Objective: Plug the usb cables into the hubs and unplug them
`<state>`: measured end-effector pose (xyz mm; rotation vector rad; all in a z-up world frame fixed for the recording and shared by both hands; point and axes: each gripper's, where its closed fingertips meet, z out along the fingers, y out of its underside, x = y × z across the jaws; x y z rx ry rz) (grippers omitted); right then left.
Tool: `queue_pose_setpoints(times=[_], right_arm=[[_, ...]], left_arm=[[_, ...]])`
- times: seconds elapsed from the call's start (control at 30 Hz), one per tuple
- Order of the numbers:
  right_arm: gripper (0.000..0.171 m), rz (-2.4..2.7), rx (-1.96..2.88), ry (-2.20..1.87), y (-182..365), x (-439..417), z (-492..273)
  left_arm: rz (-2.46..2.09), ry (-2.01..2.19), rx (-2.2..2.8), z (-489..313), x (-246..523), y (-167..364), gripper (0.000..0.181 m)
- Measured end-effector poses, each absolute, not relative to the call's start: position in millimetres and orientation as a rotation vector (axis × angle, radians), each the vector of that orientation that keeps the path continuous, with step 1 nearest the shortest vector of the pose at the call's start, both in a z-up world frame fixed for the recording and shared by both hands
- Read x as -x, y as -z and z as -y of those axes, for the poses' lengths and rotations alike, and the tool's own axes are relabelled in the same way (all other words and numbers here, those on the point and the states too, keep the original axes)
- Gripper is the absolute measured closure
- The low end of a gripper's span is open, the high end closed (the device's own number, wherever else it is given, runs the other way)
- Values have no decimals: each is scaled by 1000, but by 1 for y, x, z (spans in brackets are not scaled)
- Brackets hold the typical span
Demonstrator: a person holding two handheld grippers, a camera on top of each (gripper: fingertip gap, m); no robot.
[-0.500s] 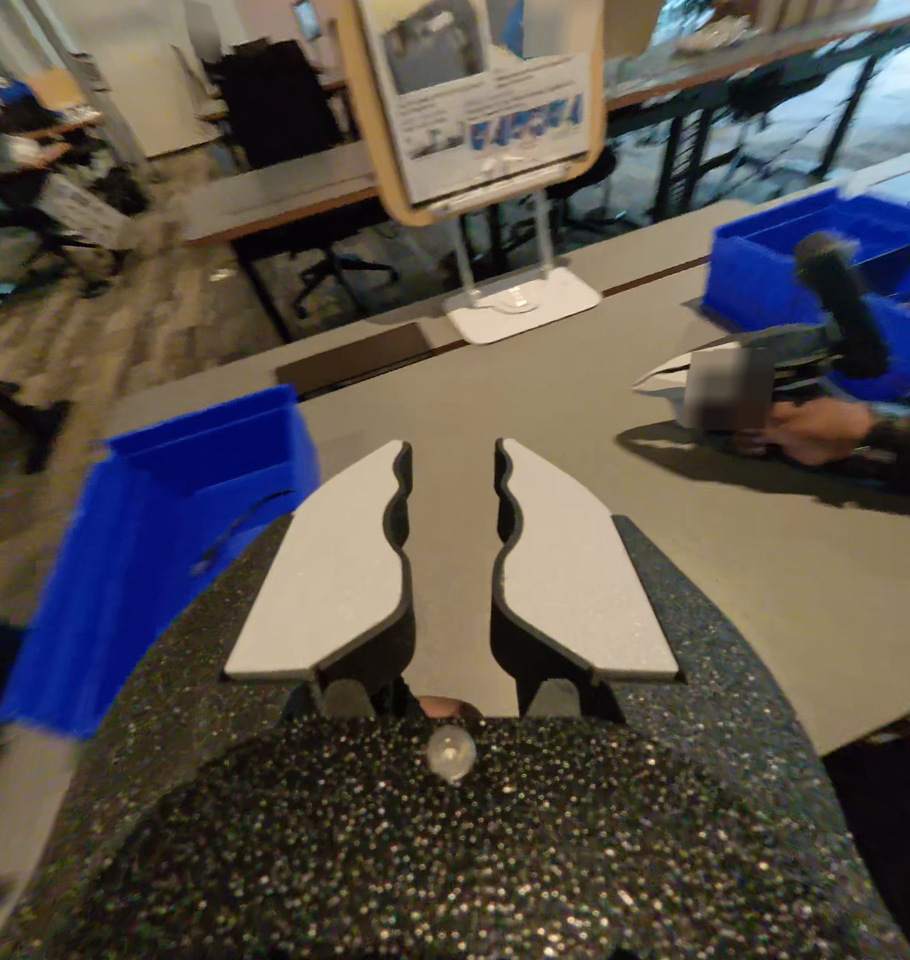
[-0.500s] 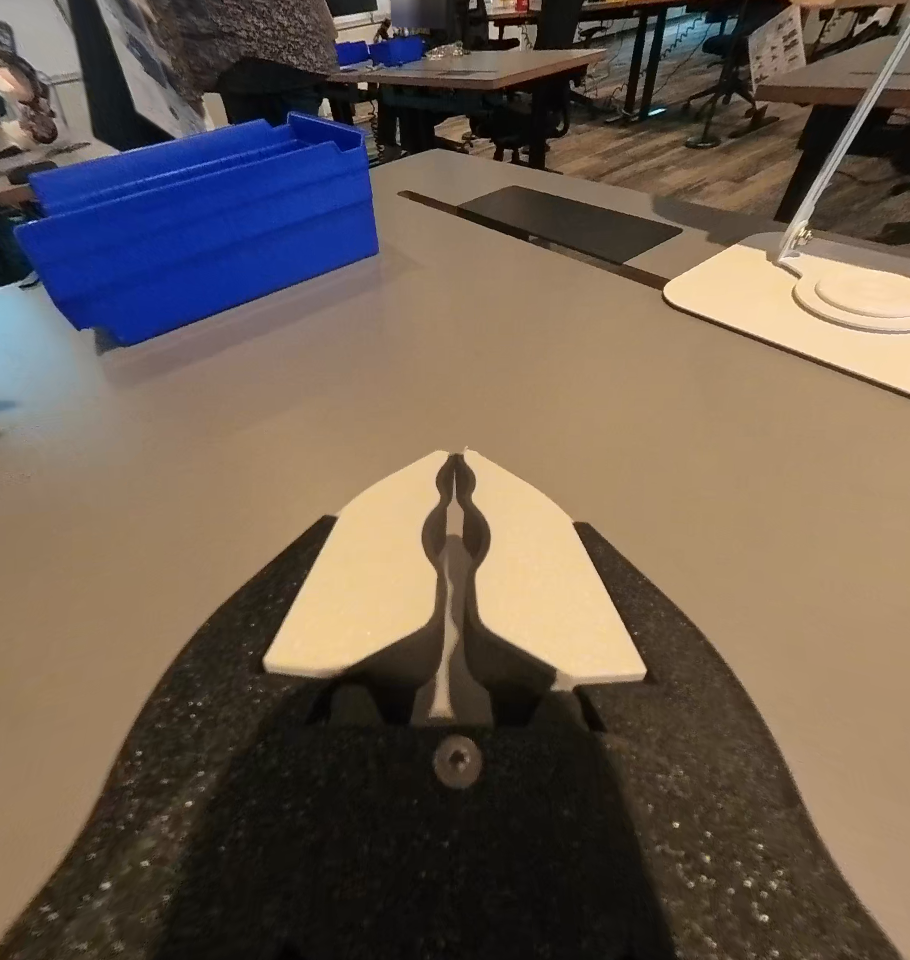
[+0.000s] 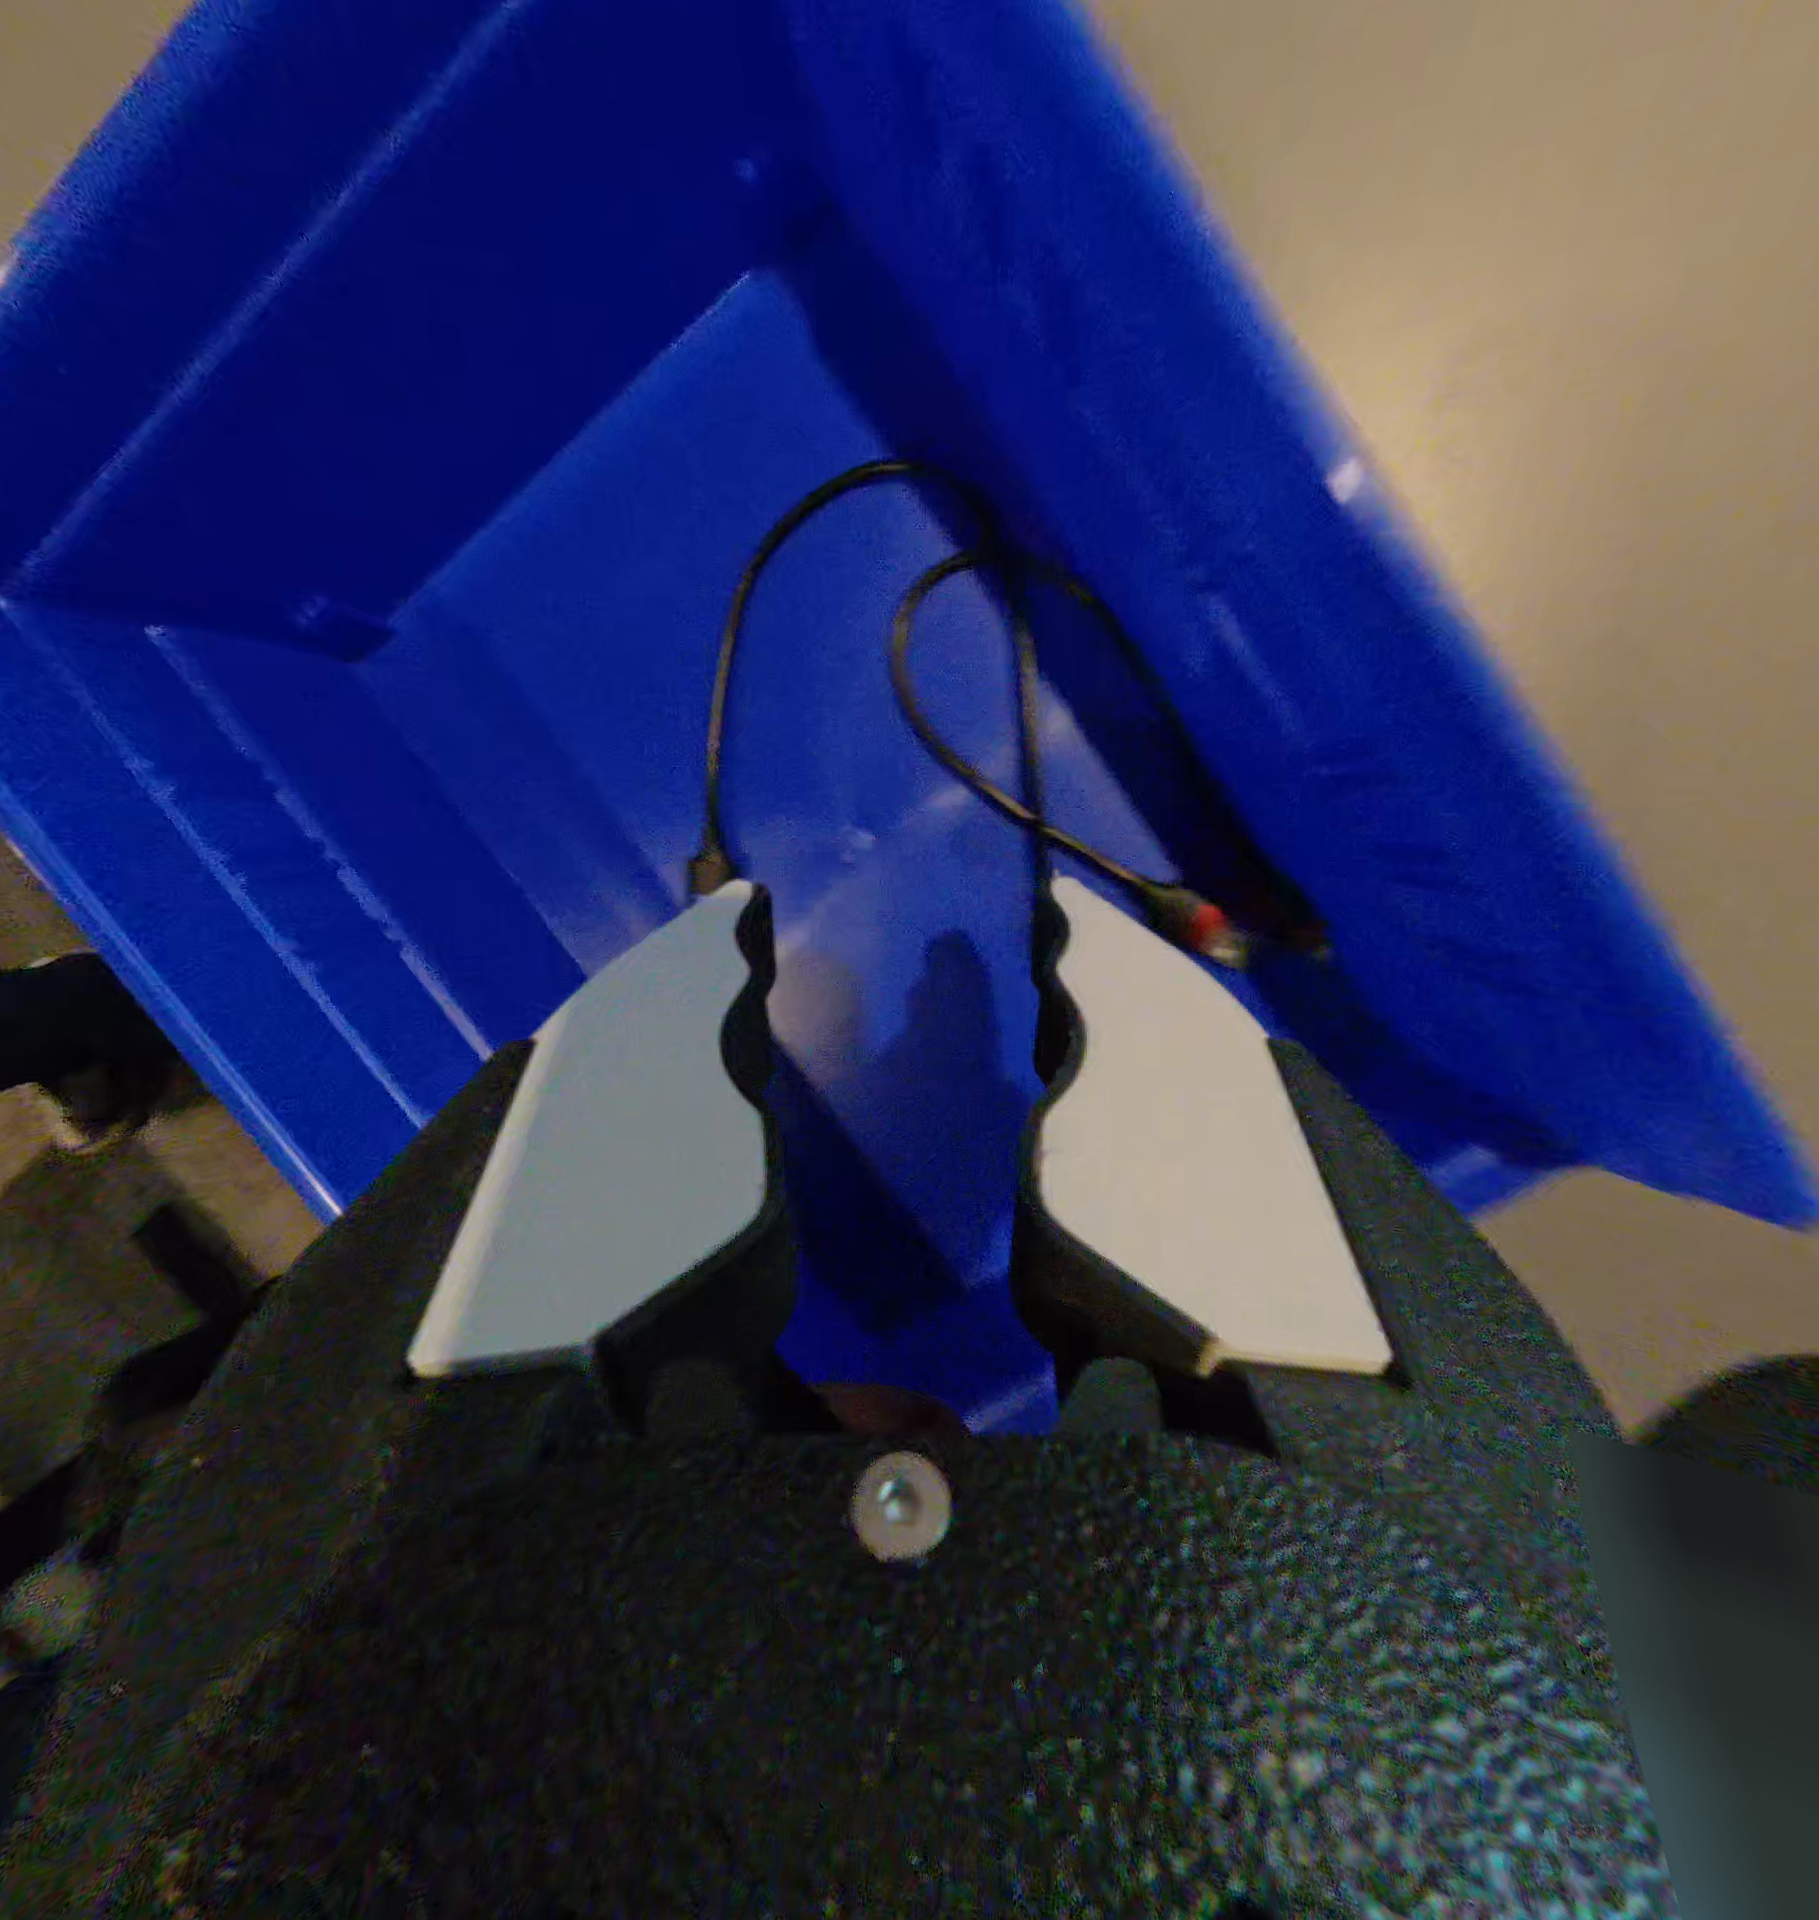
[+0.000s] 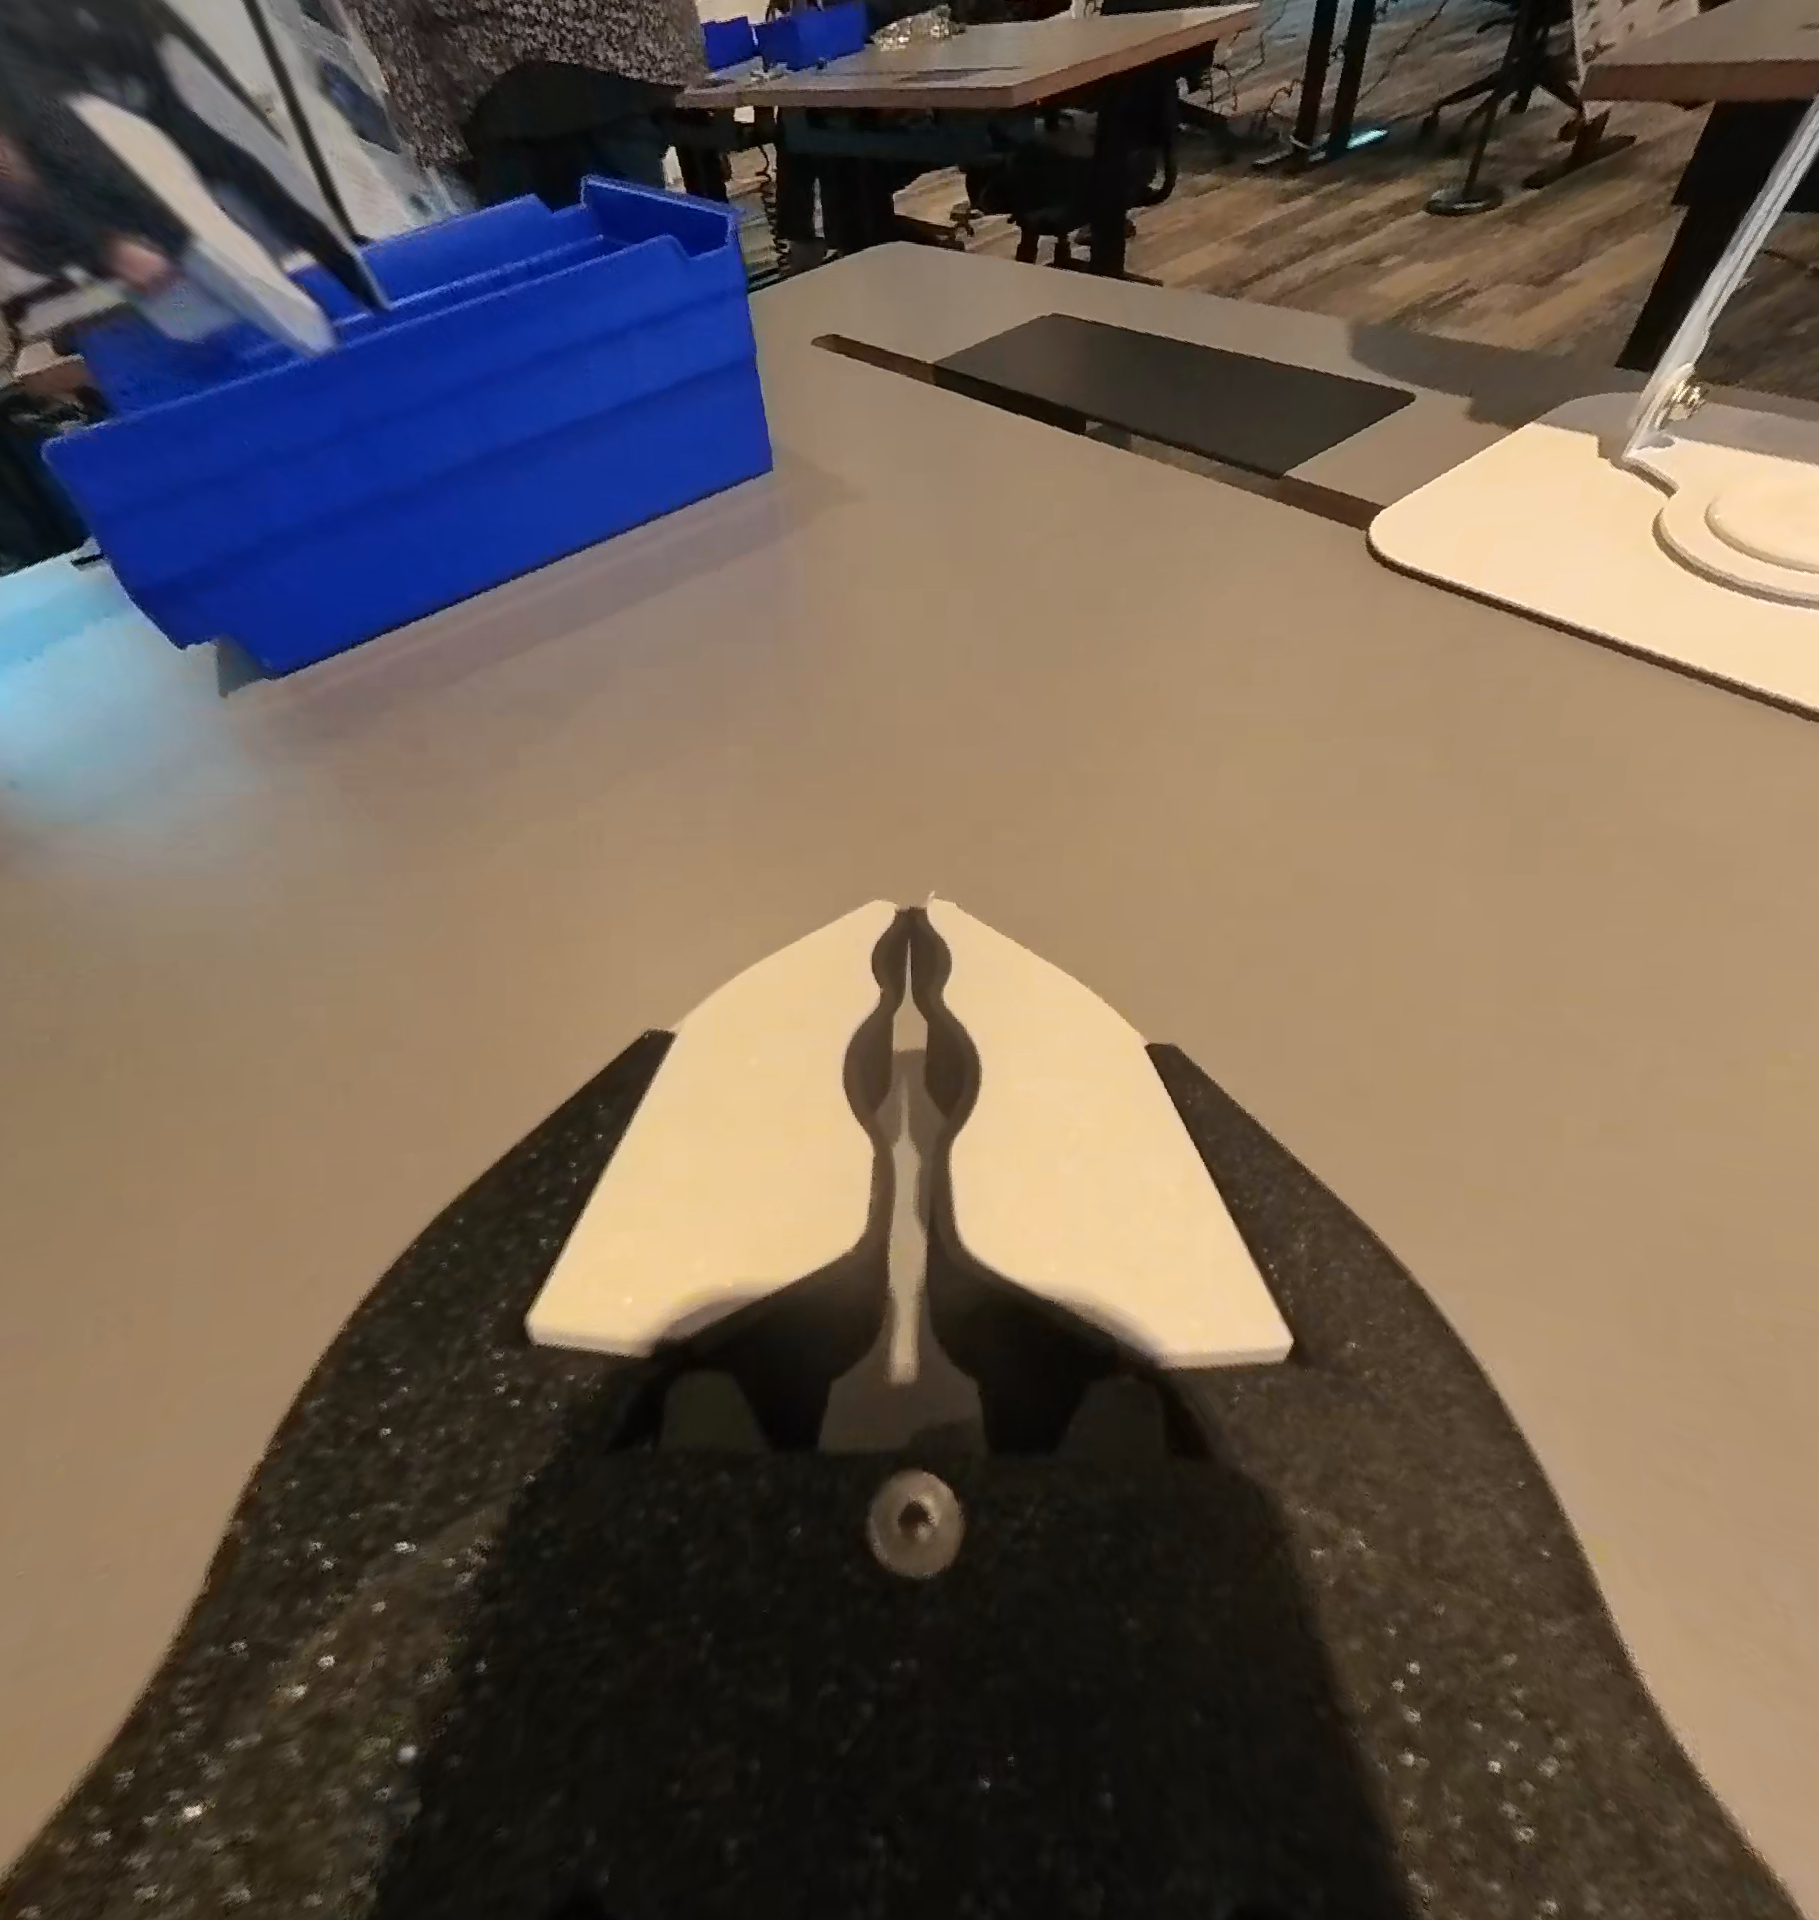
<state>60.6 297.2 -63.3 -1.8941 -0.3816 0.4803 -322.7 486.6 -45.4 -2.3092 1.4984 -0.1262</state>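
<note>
My left gripper [image 3: 905, 894] is open and points down into a blue bin [image 3: 261, 312]. A thin black USB cable [image 3: 1009, 665] lies looped on the bin floor. One small plug [image 3: 705, 868] sits just beyond my left fingertip. The other plug, with a red band [image 3: 1201, 925], lies by the bin's right wall just past my right fingertip. Nothing is between the jaws. My right gripper [image 4: 915, 909] is shut and empty, low over the grey table [image 4: 988, 675]. The left gripper [image 4: 209, 249] shows blurred over the same blue bin [image 4: 417, 468] at the far left. No hub is in view.
A white stand base [image 4: 1611, 561] with a clear upright stands at the table's right. A black inlay panel [image 4: 1175, 390] lies in the table's back edge. Other desks and chairs stand beyond. A dark frame [image 3: 53, 1143] shows left of the bin in the left wrist view. Some 45 cm of space lies between my two pairs of fingers. About 8 cm separates my left fingertips from the red band [image 3: 1201, 925].
My left gripper has swung left and tipped down over the blue bin, and its jaws have opened wider. The right gripper stays shut in nearly the same place.
</note>
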Motion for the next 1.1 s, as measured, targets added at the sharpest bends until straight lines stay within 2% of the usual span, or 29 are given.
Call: queue_pose_setpoints(times=[0.03, 0.27, 0.37, 0.5, 0.53, 0.7, 0.87, 1.1], right_arm=[[171, 375, 1897, -486, 64, -61, -298], [171, 321, 1902, -519, 63, -66, -300], [171, 311, 1912, -522, 65, -67, -302], [171, 317, 1924, -519, 66, -66, -302], [171, 316, 1922, -516, 66, -66, -302], [171, 301, 1908, -512, 64, -68, -302], [171, 306, 1893, -521, 62, -67, -300], [171, 295, 1855, -532, 57, -69, -297]], left_arm=[[-1541, 69, 2315, -500, 324, 55, 133], [-1688, -101, 2388, -541, 328, 107, 137], [-1670, -132, 2463, -546, 336, 122, 148], [-1573, 78, 2580, -538, 329, 126, 164], [-1561, 123, 2597, -535, 327, 127, 176], [-1482, -29, 2570, -542, 335, 122, 177], [-1313, -77, 2405, -556, 334, 66, 178], [-1140, -251, 2037, -556, 314, -67, 179]])
